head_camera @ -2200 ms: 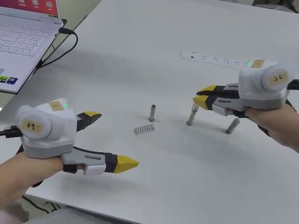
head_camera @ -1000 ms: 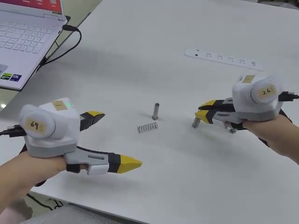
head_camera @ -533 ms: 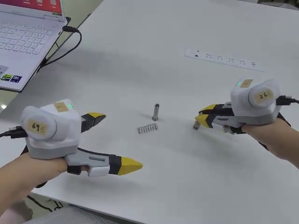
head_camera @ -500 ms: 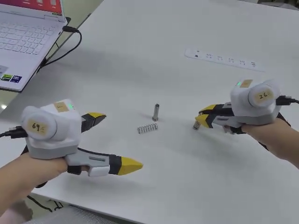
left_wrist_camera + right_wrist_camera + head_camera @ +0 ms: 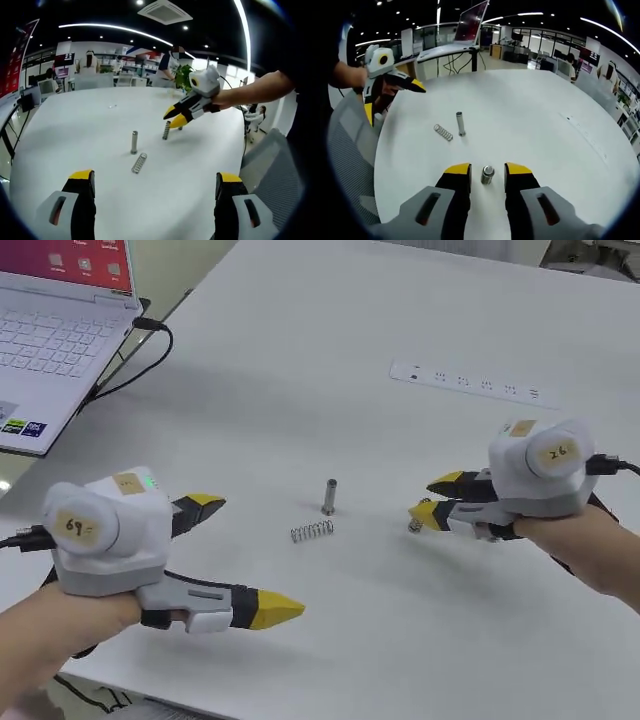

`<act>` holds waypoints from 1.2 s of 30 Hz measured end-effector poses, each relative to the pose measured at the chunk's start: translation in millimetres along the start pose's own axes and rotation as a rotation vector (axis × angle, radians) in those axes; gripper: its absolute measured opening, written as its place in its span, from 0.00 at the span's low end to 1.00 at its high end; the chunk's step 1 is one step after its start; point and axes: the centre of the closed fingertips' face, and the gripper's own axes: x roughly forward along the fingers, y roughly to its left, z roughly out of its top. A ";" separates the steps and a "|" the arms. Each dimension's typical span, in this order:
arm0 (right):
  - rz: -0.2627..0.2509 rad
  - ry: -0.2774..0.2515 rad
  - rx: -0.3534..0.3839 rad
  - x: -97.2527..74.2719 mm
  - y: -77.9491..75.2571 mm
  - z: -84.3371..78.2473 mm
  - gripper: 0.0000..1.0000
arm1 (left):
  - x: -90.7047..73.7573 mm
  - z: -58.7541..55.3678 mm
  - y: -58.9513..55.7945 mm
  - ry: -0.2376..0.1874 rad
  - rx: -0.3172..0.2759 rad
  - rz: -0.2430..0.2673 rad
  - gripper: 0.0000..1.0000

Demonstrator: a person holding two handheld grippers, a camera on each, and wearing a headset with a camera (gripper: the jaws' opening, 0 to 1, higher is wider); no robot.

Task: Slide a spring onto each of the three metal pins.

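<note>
Roughly partway: one pin sprung, one standing bare

Head view: the left gripper (image 5: 252, 555) is hovering with its jaws spread wide, holding nothing. The bare pin (image 5: 329, 496) and the loose spring (image 5: 311, 531) are sitting ahead of its tips, just beside each other. The right gripper (image 5: 428, 502) is pointing at the sprung pin (image 5: 415, 524), which is sitting at its jaw tips.

Left gripper view: the jaws are standing far apart and empty, framing the loose spring (image 5: 139, 162) and, just beyond it, the bare pin (image 5: 134, 142). Farther ahead the sprung pin (image 5: 166, 130) is showing coils, so that one is judged done.

Right gripper view: the jaws are sitting narrow, flanking the sprung pin (image 5: 487, 175) with a sliver of gap on each side, seemingly not clamping it. Beyond the tips the bare pin (image 5: 460, 123) is waiting for the loose spring (image 5: 442, 132). The third pin's state cannot be told.
</note>
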 end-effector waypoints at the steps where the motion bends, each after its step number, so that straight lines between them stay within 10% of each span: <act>1: -0.001 -0.001 0.000 -1.8 0.0 -0.5 0.26 | -0.2 0.8 0.1 -0.001 0.003 0.000 0.98; 36: -0.011 -0.092 -0.005 -70.2 28.4 -20.8 0.36 | -1.8 8.1 -9.9 -0.006 0.023 -0.011 0.98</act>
